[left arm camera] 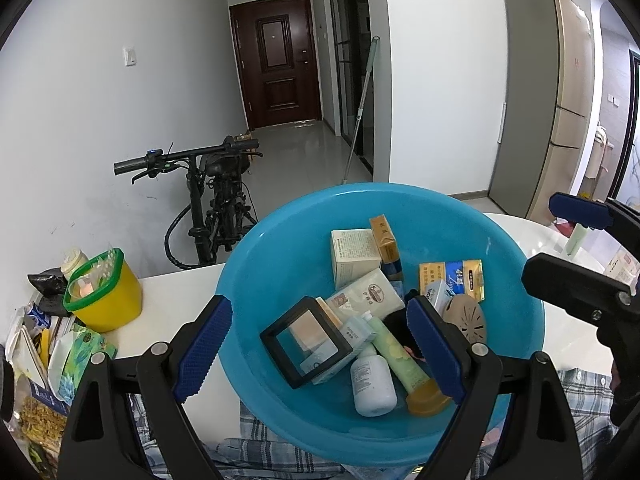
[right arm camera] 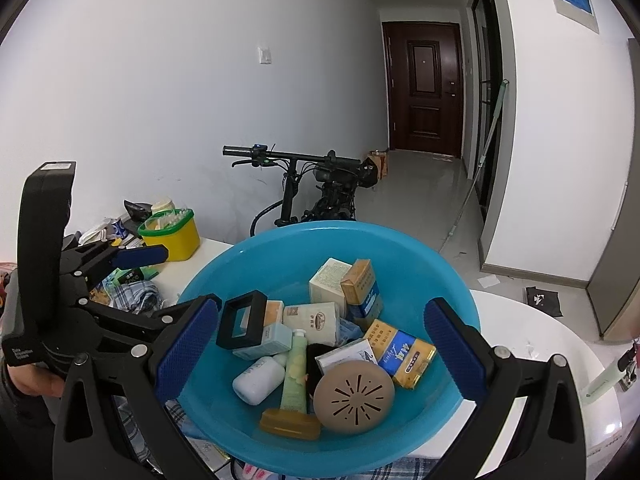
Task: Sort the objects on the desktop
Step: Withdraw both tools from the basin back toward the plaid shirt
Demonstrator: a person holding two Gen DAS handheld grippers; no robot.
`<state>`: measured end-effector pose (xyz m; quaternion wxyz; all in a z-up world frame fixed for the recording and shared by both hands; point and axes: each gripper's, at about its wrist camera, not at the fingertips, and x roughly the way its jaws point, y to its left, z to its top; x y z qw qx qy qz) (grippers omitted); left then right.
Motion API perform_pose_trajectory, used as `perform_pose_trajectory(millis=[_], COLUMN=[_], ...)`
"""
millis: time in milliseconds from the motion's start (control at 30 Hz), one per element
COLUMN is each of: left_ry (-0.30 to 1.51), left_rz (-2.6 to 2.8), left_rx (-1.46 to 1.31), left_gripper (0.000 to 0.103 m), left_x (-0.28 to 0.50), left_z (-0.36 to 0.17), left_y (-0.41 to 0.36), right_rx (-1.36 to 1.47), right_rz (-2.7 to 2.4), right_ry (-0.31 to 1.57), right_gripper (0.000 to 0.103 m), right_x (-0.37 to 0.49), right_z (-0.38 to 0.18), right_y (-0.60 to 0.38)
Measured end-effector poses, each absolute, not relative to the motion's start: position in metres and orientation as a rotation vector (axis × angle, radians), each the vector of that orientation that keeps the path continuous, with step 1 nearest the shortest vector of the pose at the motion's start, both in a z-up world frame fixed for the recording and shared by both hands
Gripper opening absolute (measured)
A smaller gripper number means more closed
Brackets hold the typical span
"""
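Over the round blue plastic basin [left arm camera: 280, 240] on the white table [left arm camera: 176, 300], I see my left tongs [left arm camera: 320, 348] spread wide, pinching nothing; boxes, a white bottle [left arm camera: 372, 384] and a green tube [left arm camera: 396, 352] lie inside it. From the right wrist, my right tongs [right arm camera: 324, 352] hang equally spread above the basin, a tan slotted disc [right arm camera: 354, 398] inside near its front rim.

We see a blue basin [right arm camera: 448, 276] on the white desk [right arm camera: 540, 332], holding jumbled boxes [right arm camera: 328, 284], bottles [right arm camera: 258, 378], tube [right arm camera: 294, 376], round tan lid [right arm camera: 354, 396].
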<state>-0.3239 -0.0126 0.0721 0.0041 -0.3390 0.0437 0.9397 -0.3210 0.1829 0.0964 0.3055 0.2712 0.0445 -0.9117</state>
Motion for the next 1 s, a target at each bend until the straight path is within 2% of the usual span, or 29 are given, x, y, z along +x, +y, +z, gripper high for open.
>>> perform_pose_trajectory(millis=[500,667,733,800,1000], left_ry=[0.154,0.100,0.076,0.078,0.061], left_rz=[2.942,2.937,2.921,2.912,2.885], left_rx=[-1.053,-1.027,-1.022,-1.018,-0.962], left_gripper=[0.091,0.091,0.091,0.091,0.091], left_x=[-0.321,-0.317,-0.316,-0.315,-0.303], left_z=[0.077,0.085,0.086,0.088,0.100], left_y=[-0.011,-0.018,-0.019,-0.017,-0.008], right_rx=[0.664,0.619,0.632,0.635,0.710], right_rz=[-2.443,-2.462,-2.491,-2.541,-2.570], right_ry=[0.149,0.061,0.098,0.142,0.113], right_gripper=[0.103,0.103,0.103,0.103,0.103], right_x=[-0.309,-0.290,-0.275,-0.251,-0.186], right_z=[0.111,0.123,0.123,0.117,0.068], right_y=[0.184,0.202,0.206,0.214,0.241])
